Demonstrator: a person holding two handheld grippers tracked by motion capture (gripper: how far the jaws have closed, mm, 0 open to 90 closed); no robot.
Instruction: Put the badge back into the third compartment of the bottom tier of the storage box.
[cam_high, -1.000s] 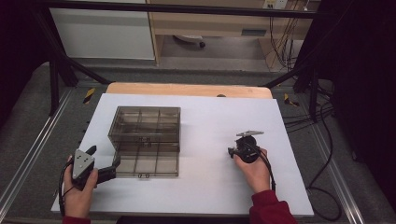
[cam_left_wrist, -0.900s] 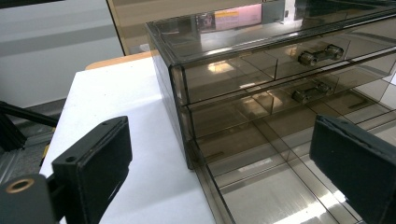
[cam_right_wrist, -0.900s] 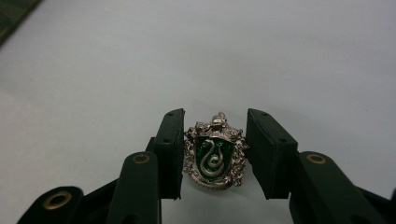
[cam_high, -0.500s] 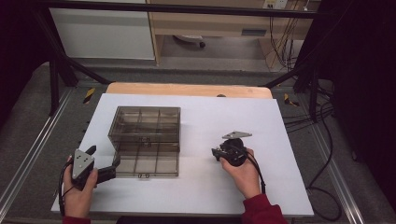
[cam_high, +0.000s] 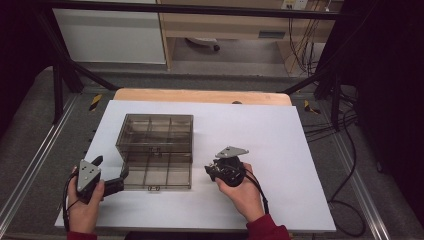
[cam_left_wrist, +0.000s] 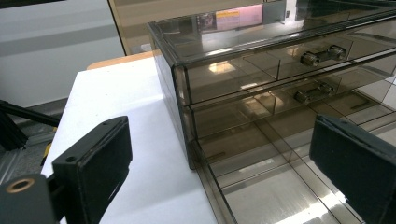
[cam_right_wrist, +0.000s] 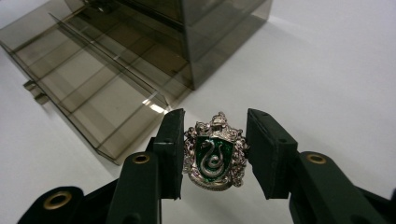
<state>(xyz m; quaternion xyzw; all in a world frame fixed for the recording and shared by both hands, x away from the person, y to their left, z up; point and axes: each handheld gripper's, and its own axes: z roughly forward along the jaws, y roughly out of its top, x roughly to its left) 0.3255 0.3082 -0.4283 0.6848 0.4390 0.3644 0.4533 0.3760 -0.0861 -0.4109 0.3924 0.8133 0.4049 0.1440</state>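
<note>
Carried leftward across the white counter (cam_high: 280, 150) since a second ago, a silver crest badge (cam_right_wrist: 215, 151) with a green serpent shield sits clamped between the jaws of the right tool (cam_high: 223, 170), now just beside the smoked plastic drawer box (cam_high: 156, 137). Its lowest drawer (cam_high: 157, 175) lies pulled open, divided into compartments. To land the badge well, it should be kept level and brought over one compartment before release. The left tool (cam_high: 112, 172), jaws apart, waits at the drawer's left corner.

One smoked drawer box (cam_high: 156, 145), one crest badge (cam_right_wrist: 214, 151), two claws (cam_high: 111, 172) (cam_high: 210, 172)
</note>
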